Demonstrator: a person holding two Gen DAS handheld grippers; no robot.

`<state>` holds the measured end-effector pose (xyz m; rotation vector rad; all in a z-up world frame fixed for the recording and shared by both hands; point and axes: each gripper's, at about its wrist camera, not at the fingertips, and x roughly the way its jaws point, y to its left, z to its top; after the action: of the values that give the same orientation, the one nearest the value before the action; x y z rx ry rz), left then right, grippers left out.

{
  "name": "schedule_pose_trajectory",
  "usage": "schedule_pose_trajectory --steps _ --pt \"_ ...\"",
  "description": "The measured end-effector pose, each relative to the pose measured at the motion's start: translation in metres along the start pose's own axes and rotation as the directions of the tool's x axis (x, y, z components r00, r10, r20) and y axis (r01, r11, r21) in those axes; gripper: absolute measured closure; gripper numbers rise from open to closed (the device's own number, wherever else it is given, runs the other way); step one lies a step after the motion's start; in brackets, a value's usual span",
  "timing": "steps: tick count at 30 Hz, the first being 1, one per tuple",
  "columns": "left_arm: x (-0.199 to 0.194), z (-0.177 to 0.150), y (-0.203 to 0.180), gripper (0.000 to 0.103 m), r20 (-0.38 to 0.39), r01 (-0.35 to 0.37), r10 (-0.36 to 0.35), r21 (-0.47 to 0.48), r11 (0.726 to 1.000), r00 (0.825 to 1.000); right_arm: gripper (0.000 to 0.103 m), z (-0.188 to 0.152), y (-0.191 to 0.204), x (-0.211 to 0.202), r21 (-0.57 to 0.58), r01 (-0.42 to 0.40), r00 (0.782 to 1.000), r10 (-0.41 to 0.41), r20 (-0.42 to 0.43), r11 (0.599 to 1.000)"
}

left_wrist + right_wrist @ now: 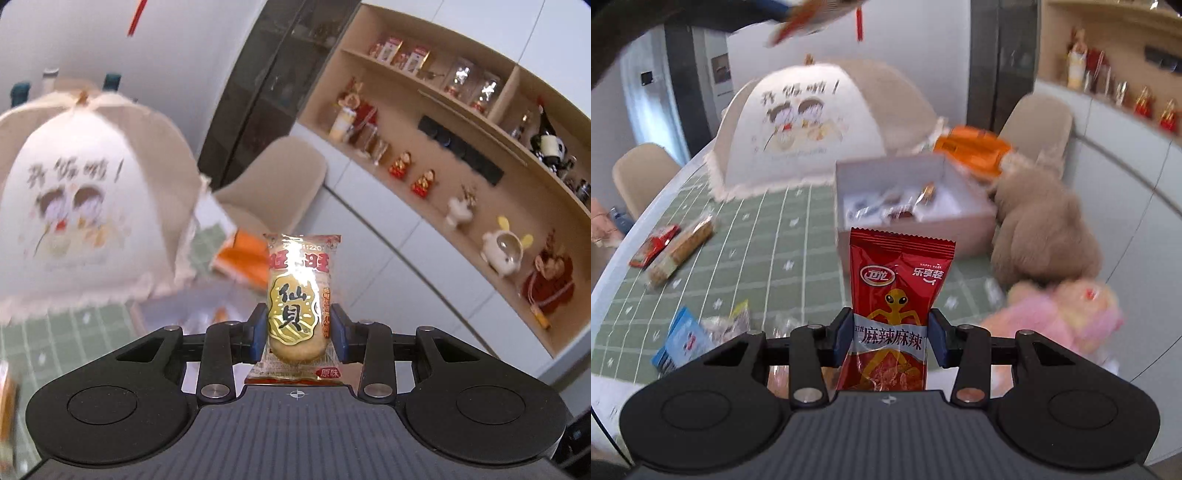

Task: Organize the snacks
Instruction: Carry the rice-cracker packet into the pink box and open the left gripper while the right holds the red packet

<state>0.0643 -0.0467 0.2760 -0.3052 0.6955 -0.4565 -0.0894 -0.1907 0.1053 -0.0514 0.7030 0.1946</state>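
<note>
We hold one snack in each gripper, both lifted clear of the table [746, 236]. Our left gripper [298, 328] has its jaws closed on a rice cracker packet [299, 306], pinched upright at its lower half so the sealed top stands free above the pads. Our right gripper [891, 332] clamps a red spicy-strip packet [895, 306] the same way, across its middle, which keeps the soft wrapper from folding over.

Ahead of the right gripper, toward the far right corner of the table, sits an open white box [916, 225] with several small wrapped snacks already inside; we judge it to be the place for both packets. A domed food cover [816, 125] stands at the far edge, left of the box. More packets lie loose along the left edge and the near left corner [679, 339], so the sorting seems partly done. Plush toys [1041, 236] crowd the right edge beside the box, leaving the approach from the near side the open one.
</note>
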Motion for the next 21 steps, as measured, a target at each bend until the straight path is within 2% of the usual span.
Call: schedule_pose_trajectory --steps 2,5,7,8,9,10,11,15,21 --pt "0.019 0.011 -0.007 0.063 -0.015 0.023 -0.023 0.001 1.000 1.000 0.060 0.005 0.001 -0.005 -0.004 0.013 0.999 -0.013 0.033 1.000" --pt "0.064 0.023 -0.016 0.062 -0.065 0.012 -0.011 0.027 1.000 0.998 0.060 0.005 0.003 -0.011 -0.006 0.034 0.998 -0.034 0.057 0.999" --pt "0.099 0.020 -0.015 0.058 -0.076 0.042 -0.034 0.102 0.994 0.997 0.060 0.004 0.002 -0.011 -0.006 0.026 0.998 -0.026 0.056 1.000" --pt "0.121 0.016 -0.014 0.057 -0.120 0.019 0.001 0.163 0.986 0.993 0.060 0.004 0.003 -0.008 -0.002 0.023 0.998 -0.023 0.051 1.000" --pt "0.147 0.006 -0.011 0.060 -0.172 -0.064 0.102 0.215 0.975 0.980 0.060 0.003 0.004 -0.007 0.000 0.023 0.999 -0.023 0.046 1.000" --pt "0.162 -0.002 -0.009 0.060 -0.184 -0.126 0.175 0.250 0.960 0.967 0.060 0.003 0.006 -0.005 -0.002 0.023 0.999 -0.023 0.045 1.000" --pt "0.170 -0.009 -0.007 0.060 -0.183 -0.152 0.206 0.274 0.950 0.961 0.060 0.002 0.008 -0.004 -0.008 0.023 0.999 -0.023 0.046 1.000" --pt "0.171 -0.016 0.002 0.060 -0.183 -0.085 0.124 0.207 0.975 0.975 0.060 -0.002 0.007 0.003 -0.027 0.024 0.999 -0.023 0.039 0.999" --pt "0.120 -0.005 0.024 0.060 -0.097 -0.065 0.083 0.180 0.982 0.992 0.060 0.009 0.007 0.019 -0.019 -0.002 1.000 0.001 -0.008 1.000"
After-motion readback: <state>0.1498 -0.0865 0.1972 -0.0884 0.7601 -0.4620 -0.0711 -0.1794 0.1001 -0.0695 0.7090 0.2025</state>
